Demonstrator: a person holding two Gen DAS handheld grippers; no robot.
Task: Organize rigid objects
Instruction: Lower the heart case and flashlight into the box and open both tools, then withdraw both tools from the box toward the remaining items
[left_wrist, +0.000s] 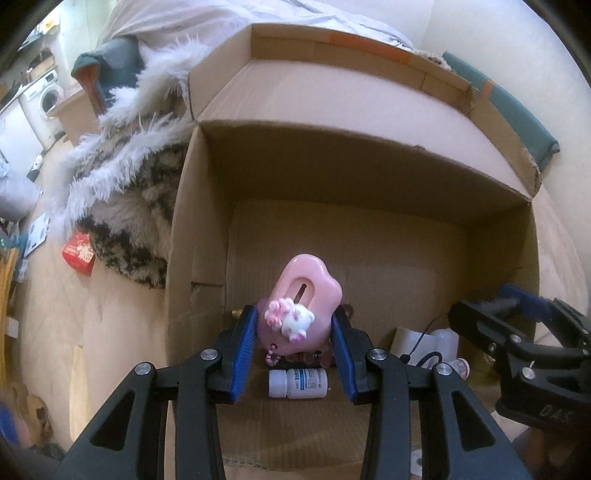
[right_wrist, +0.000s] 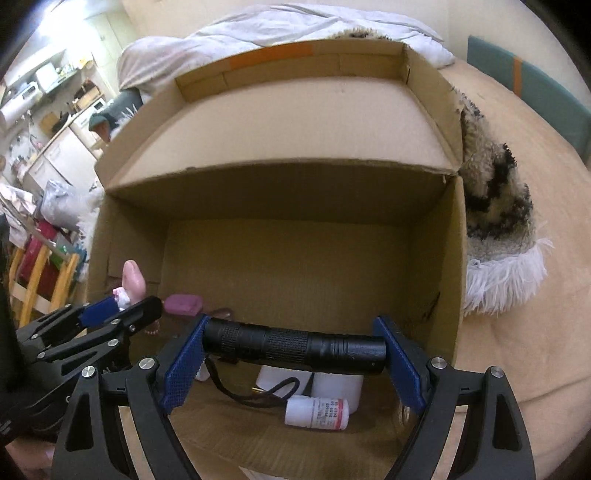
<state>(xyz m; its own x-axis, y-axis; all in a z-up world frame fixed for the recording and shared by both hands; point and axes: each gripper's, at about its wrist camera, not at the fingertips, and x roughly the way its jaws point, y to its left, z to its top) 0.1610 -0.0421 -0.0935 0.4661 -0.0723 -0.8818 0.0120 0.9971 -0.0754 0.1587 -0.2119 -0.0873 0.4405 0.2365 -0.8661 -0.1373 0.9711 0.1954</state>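
I have both grippers over the open cardboard box (left_wrist: 369, 177) on the bed, each carrying one item, so the sorting is partly done. Already on the box floor, below my left jaws, lies a white pill bottle with a blue label (left_wrist: 298, 383). Under my right jaws lie a bottle with a red label (right_wrist: 317, 408), a white container (right_wrist: 336, 387) and a purple case (right_wrist: 183, 304) off to the left.

The left gripper (left_wrist: 295, 332) has its jaws narrowly spread and pinching a pink holder with a small white figure (left_wrist: 303, 306) by its sides. The right gripper (right_wrist: 293, 350) has its jaws wide, clamped on the two ends of a black flashlight (right_wrist: 293, 349), which lies crosswise between the pads; its cord (right_wrist: 240, 391) dangles towards the floor.

By my reckoning, both items need releasing into the box.
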